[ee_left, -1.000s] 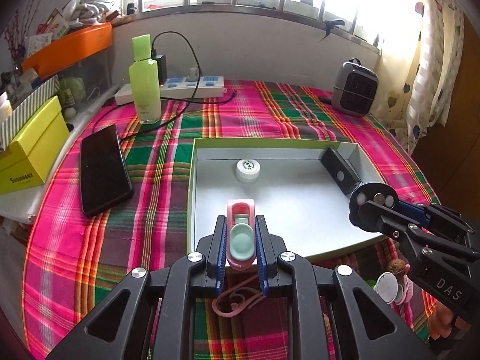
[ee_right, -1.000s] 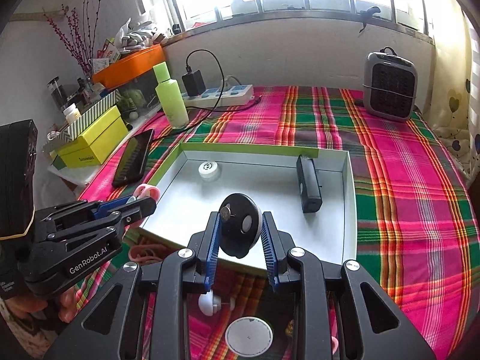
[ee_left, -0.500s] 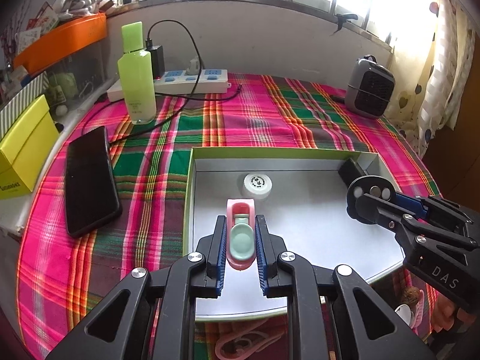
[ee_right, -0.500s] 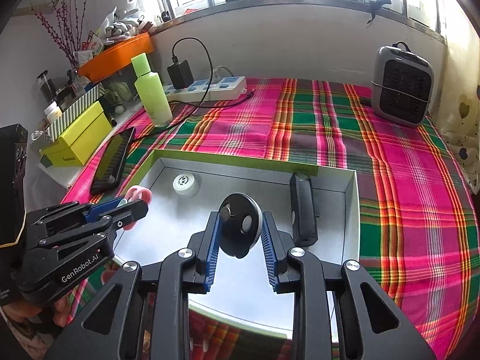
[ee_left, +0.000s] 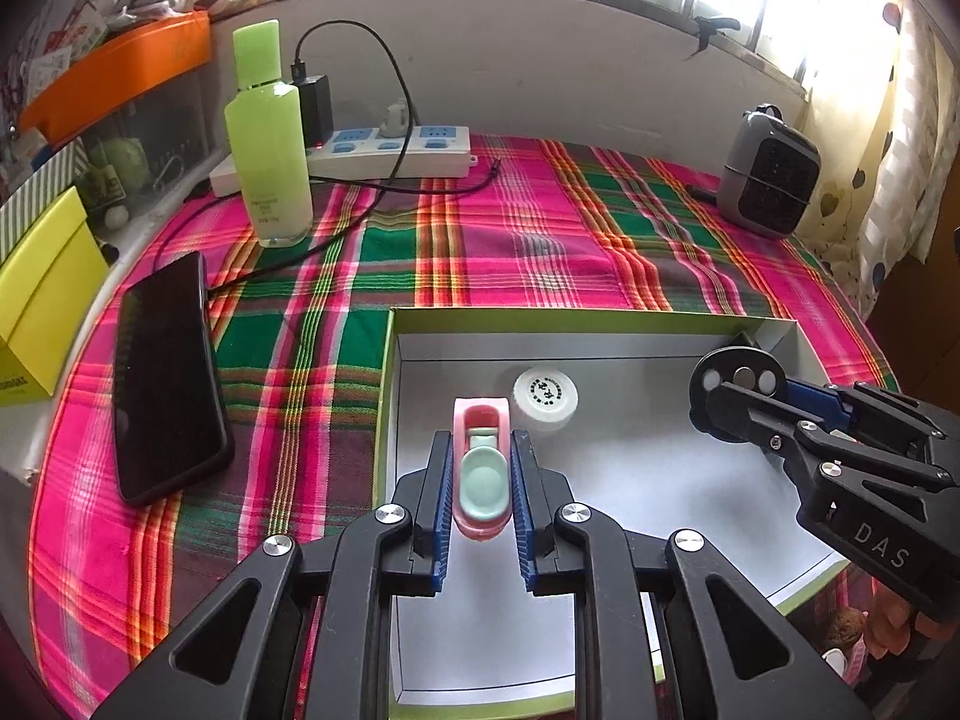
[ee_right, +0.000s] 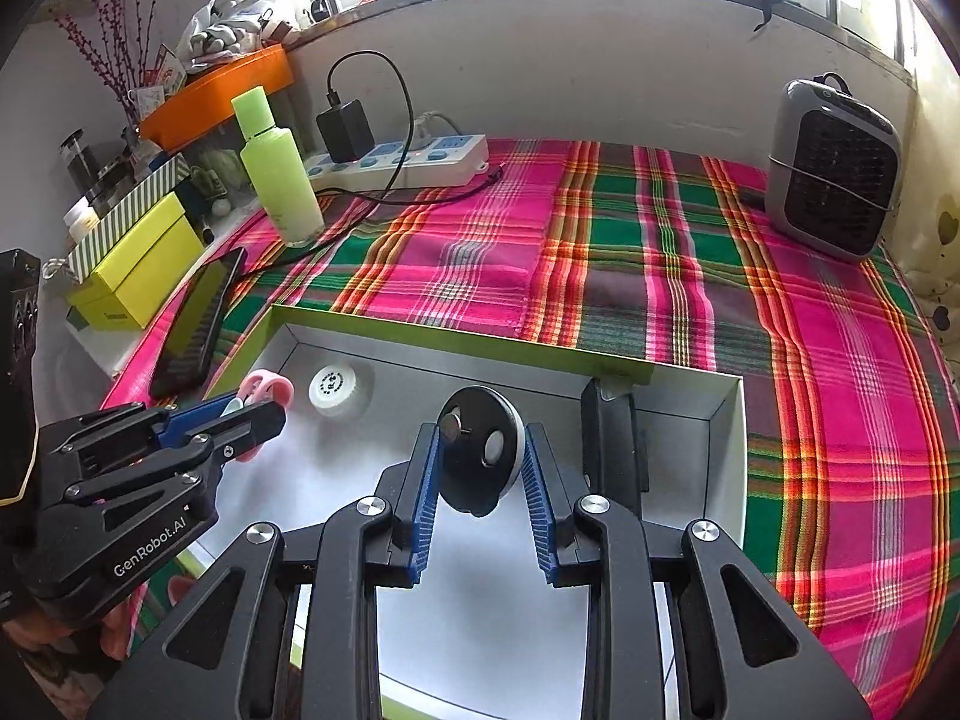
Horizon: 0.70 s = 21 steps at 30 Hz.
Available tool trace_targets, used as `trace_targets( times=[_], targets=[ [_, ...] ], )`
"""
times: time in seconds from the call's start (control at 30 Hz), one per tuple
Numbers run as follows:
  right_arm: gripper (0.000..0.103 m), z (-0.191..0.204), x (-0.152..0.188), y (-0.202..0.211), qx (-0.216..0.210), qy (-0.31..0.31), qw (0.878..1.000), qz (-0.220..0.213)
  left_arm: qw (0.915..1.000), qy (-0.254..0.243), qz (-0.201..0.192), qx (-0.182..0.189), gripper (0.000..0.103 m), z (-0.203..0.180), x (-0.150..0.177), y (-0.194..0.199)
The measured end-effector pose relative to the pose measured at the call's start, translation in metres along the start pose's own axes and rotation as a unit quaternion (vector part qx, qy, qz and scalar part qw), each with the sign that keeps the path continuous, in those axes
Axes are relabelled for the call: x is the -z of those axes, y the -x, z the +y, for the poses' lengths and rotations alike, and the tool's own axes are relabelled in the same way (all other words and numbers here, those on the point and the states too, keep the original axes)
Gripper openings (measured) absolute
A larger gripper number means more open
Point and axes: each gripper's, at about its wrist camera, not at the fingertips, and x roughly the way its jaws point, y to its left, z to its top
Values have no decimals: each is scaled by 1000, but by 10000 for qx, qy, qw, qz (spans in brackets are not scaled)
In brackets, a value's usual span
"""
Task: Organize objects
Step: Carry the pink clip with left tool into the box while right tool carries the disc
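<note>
1. Left wrist view, centre bottom: the left tool (ee_left: 480, 474) is clamped on a pink and mint nail clipper (ee_left: 482, 468), and compared with a second ago it now hangs over the floor of the tray (ee_left: 564, 319) rather than at the near rim

2. Right wrist view, centre: the right tool (ee_right: 480, 468) is clamped on a black disc (ee_right: 478, 450) with small round inserts; it too has come forward, so the disc now sits above the tray's grey floor instead of over the plaid surface (ee_right: 630, 252)

3. My reading: both items have been carried to the tray at once, so the step in hand is setting them down and letting go; neither appears to rest on the floor yet

4. Tray contents: a white round cap (ee_left: 545, 391) lies on the floor just beyond the clipper's tip, and a black rectangular block (ee_right: 612, 438) lies along the right-hand wall, just beside the disc in the right wrist view; the rest of the floor is bare

5. Outside the tray, upper left of both views: a green bottle (ee_left: 267, 138) stands upright, a power strip (ee_left: 384, 147) lies behind it, and a dark phone (ee_left: 165, 378) lies flat at left; a small heater (ee_right: 834, 171) stands at upper right
</note>
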Motion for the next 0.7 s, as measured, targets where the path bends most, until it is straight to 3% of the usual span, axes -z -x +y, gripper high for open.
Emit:
trace_targets(
  times=[0.7],
  targets=[
    [28, -7, -6, -18, 49, -10, 9999, 127, 9999, -74, 91, -51, 16, -6, -4, -17]
  ],
)
